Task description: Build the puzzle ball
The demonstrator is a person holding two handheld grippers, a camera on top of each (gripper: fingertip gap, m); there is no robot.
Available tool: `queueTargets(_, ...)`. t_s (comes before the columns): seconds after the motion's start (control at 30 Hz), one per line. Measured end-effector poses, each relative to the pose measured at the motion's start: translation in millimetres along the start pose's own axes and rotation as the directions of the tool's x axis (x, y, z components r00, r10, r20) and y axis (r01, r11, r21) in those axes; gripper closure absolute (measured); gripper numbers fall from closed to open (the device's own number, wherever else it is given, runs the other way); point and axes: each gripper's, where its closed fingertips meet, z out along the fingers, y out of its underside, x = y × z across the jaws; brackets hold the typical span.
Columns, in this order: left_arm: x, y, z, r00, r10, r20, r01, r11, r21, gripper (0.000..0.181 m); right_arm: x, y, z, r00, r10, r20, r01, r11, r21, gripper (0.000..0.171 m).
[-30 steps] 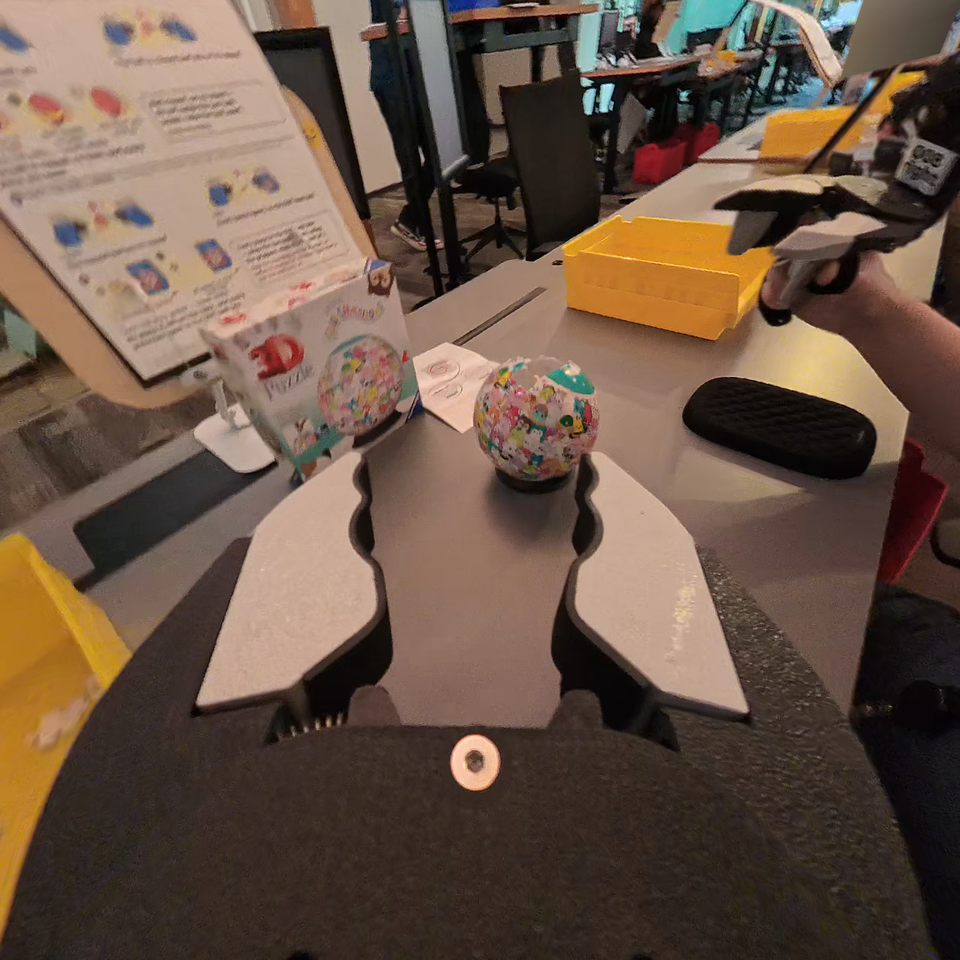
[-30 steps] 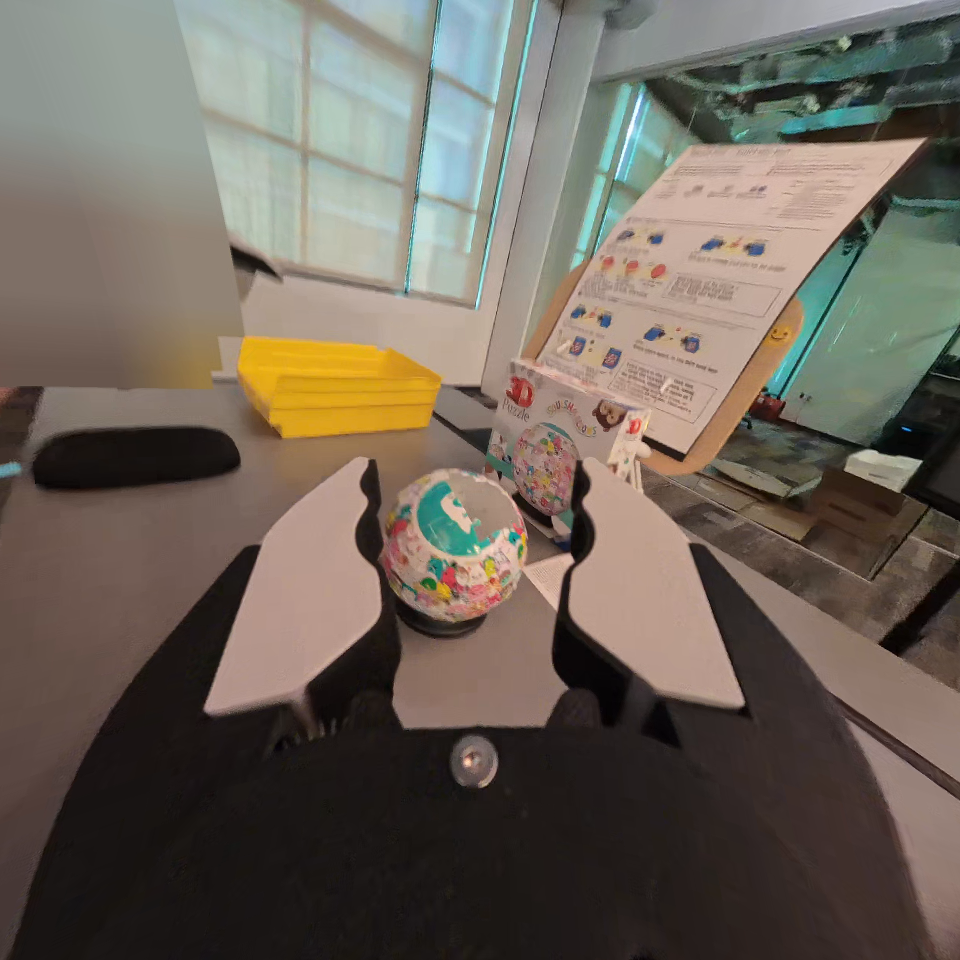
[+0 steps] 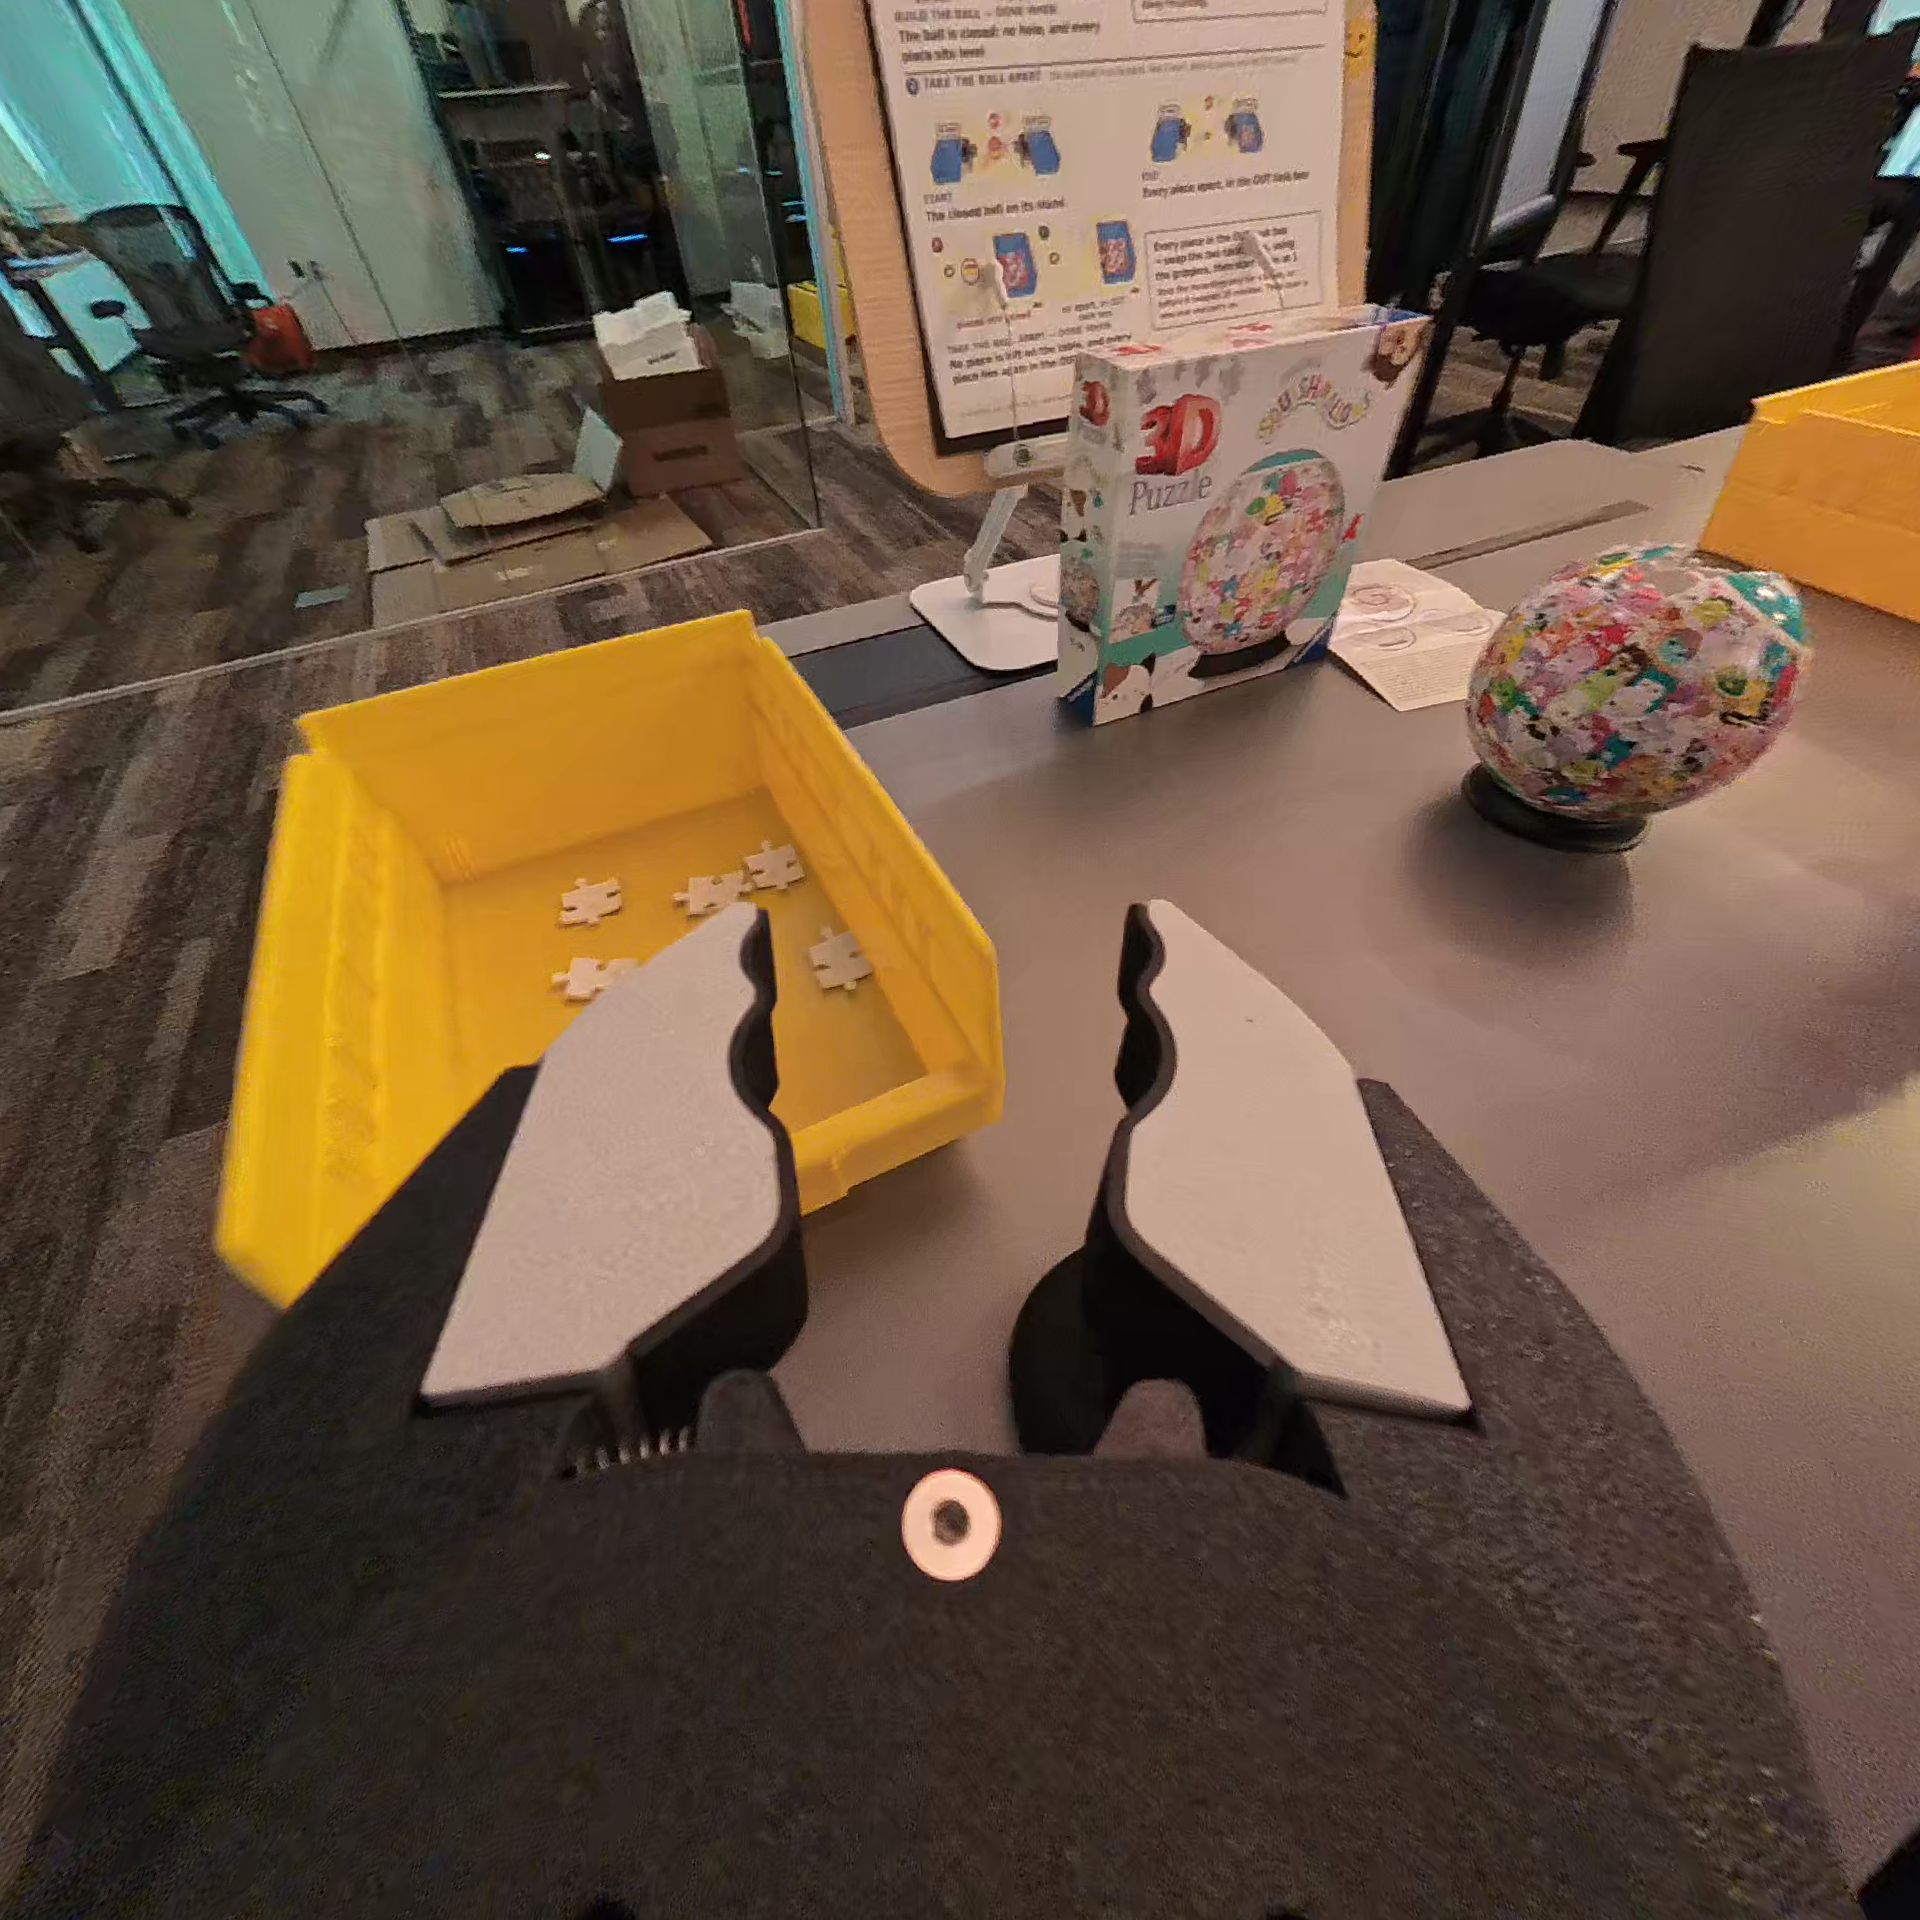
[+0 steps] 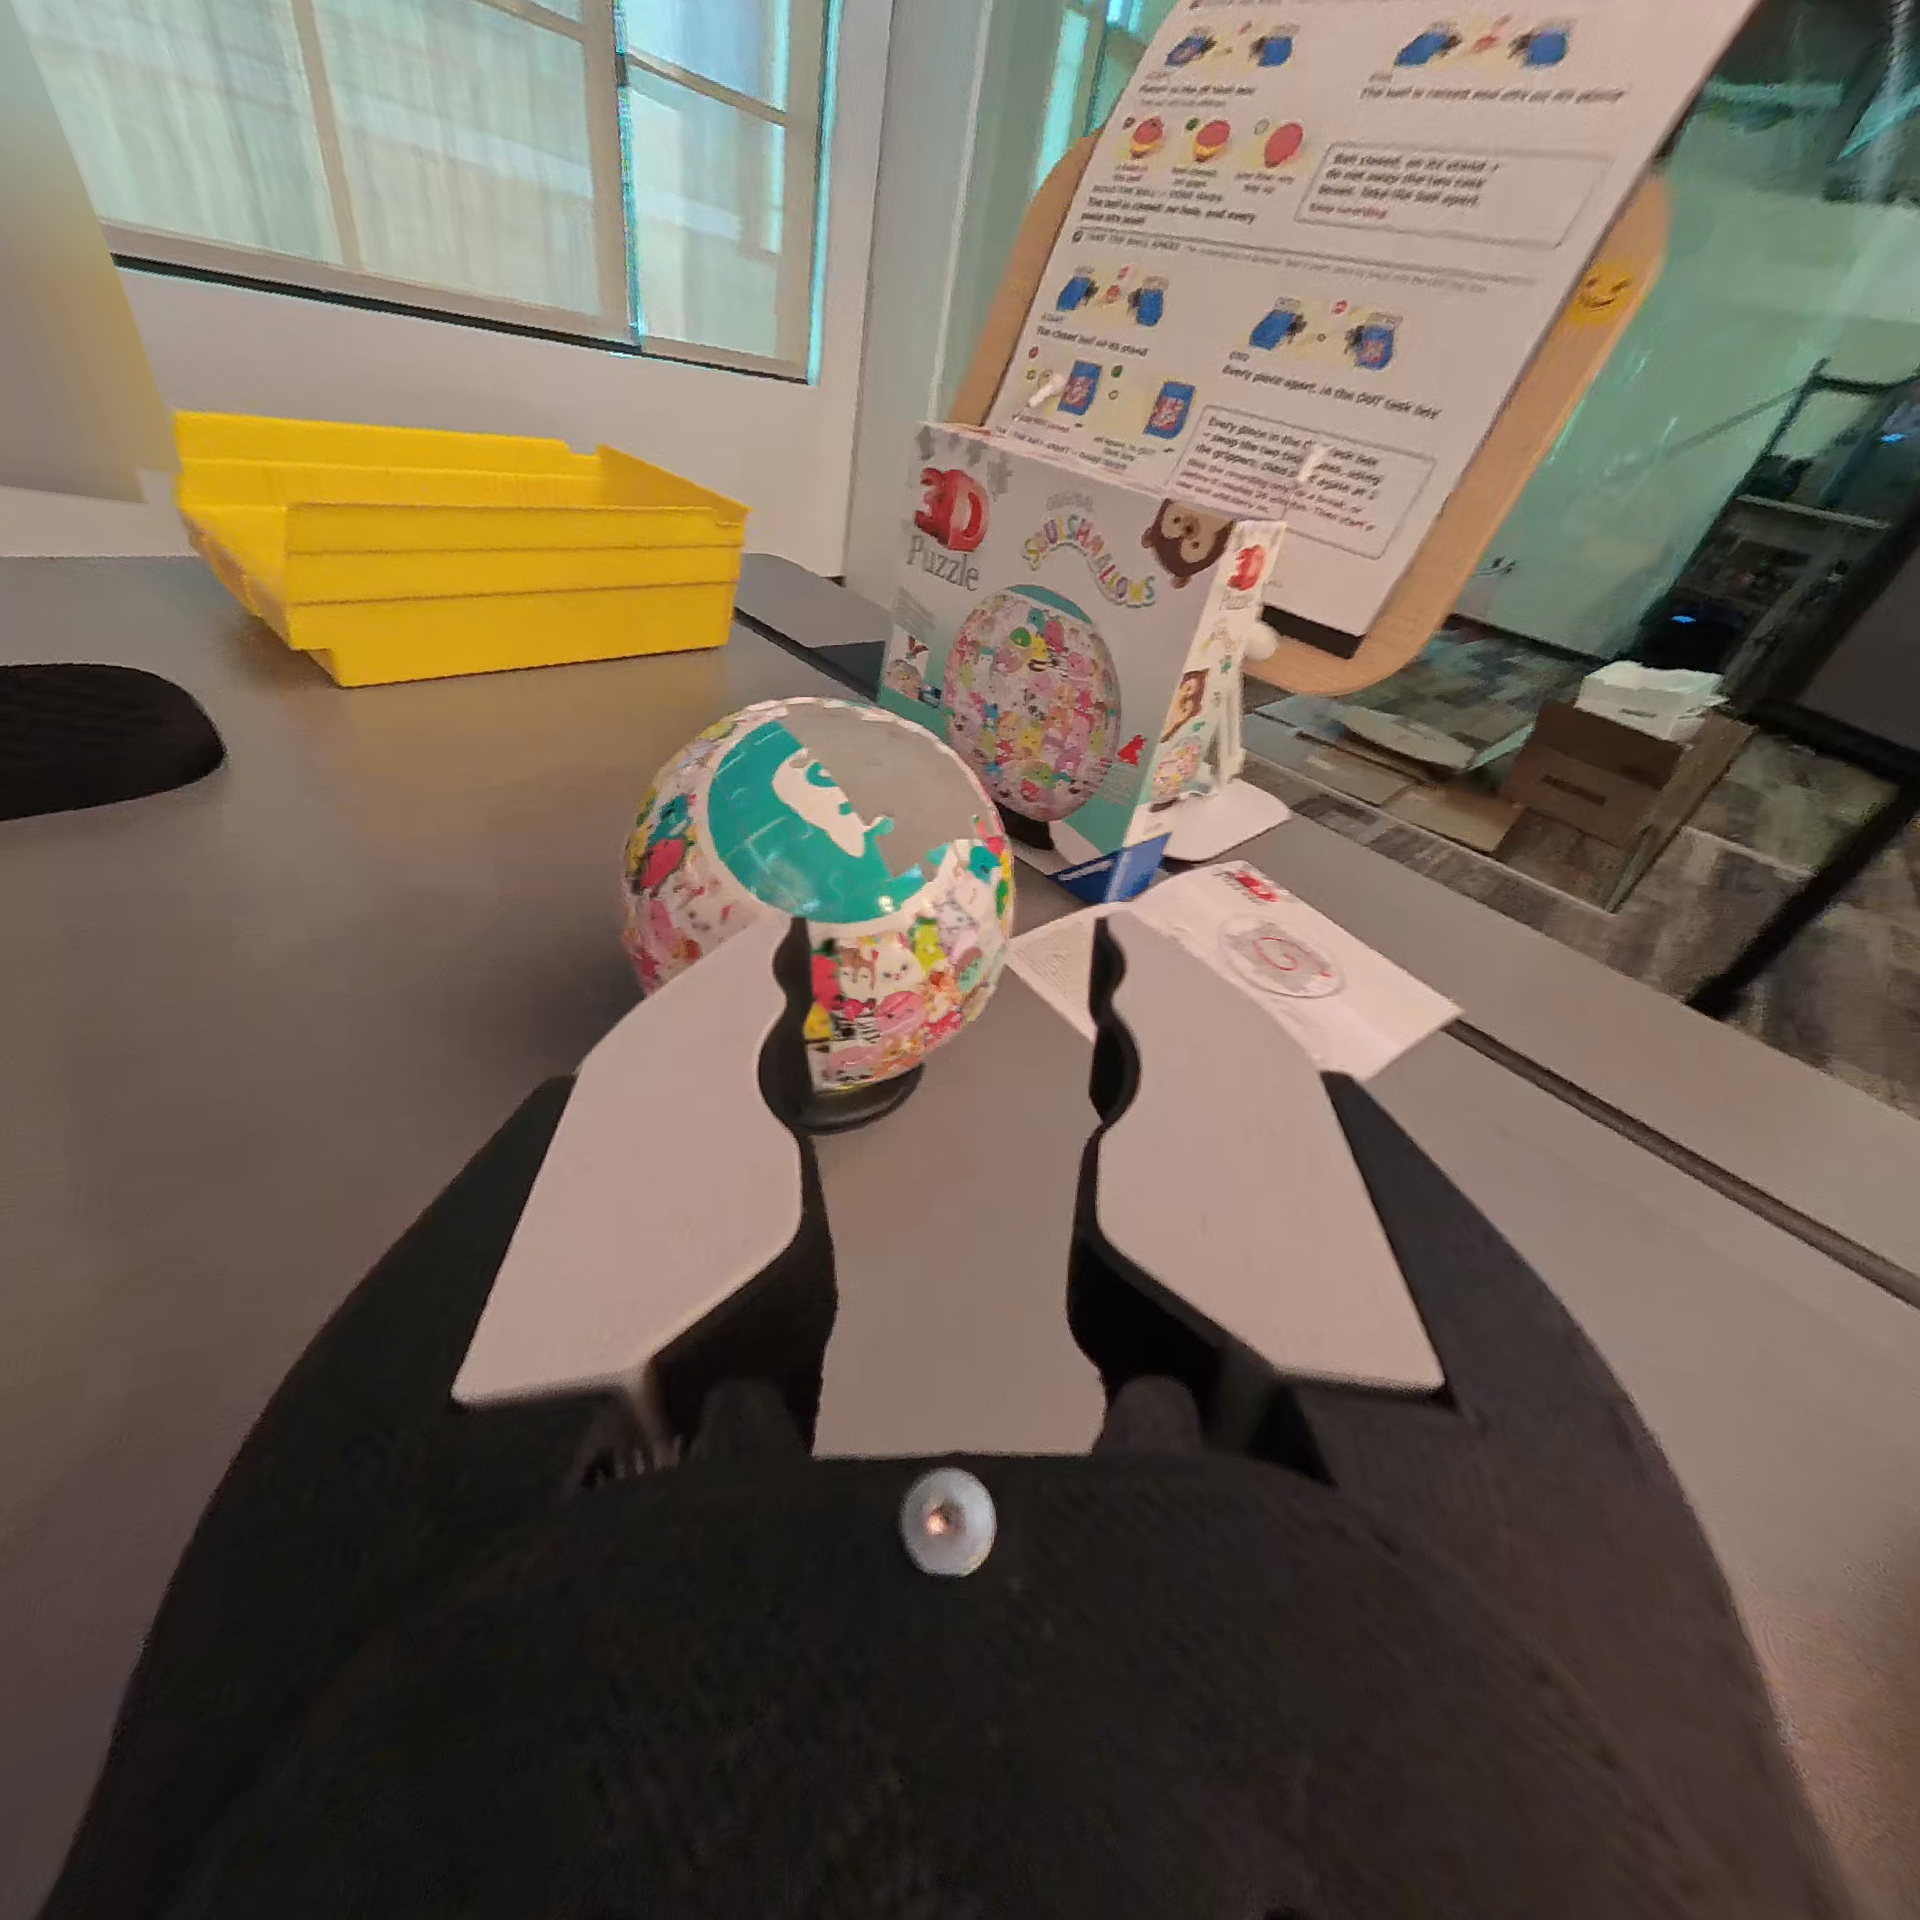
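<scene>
Puzzle ball (image 4: 821, 894): on its dark stand (image 4: 857, 1110) on the grey table (image 3: 1351, 1039); a gap in the teal cap at the top shows the hollow inside, so several pieces are judged missing.
Loose pieces (image 3: 774, 864): pale, backs up, scattered on the floor of the yellow bin (image 3: 343, 987) at the table's left edge; well apart from the ball.
Left gripper (image 3: 945, 935): released, jaws wide, empty; poised above the bin's near right corner.
Right gripper (image 4: 940, 940): released, empty; tips just short of the ball's lower side, not touching as far as can be told.
Step in hand: judged to be fetching a piece from the bin.
Method advised: lower into the bin, take one piece by its edges, keep it flat; steady the ball with the right claw before seating.
Change from earlier frame: left gripper has swung from facing the ball to facing the bin; right gripper is a little farther from the ball.
Bystanders: puzzle box (image 3: 1226, 520), instruction board (image 4: 1351, 260), leaflet (image 4: 1247, 966).
</scene>
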Motion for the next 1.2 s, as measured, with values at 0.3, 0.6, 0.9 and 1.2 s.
queueTargets(0.3,70,-17,34,0.978,0.004,-0.211,0.003,0.999,0.032,0.119,-32,35,28,0.979,0.083,0.187,-0.058,0.989,-0.133,0.113)
queueTargets(0.6,163,-1,90,0.886,-0.014,-0.463,-0.014,0.998,-0.055,0.115,-30,49,42,0.945,0.128,0.302,-0.061,0.973,-0.223,0.097)
queueTargets(0.9,131,2,89,0.945,0.057,-0.322,-0.099,0.989,-0.114,0.115,-23,56,43,0.928,0.19,0.32,-0.126,0.969,-0.211,0.096)
queueTargets(1.2,-88,-5,88,0.952,0.305,-0.033,-0.28,0.822,-0.496,0.133,5,48,37,0.944,0.235,0.234,-0.209,0.969,-0.13,0.097)
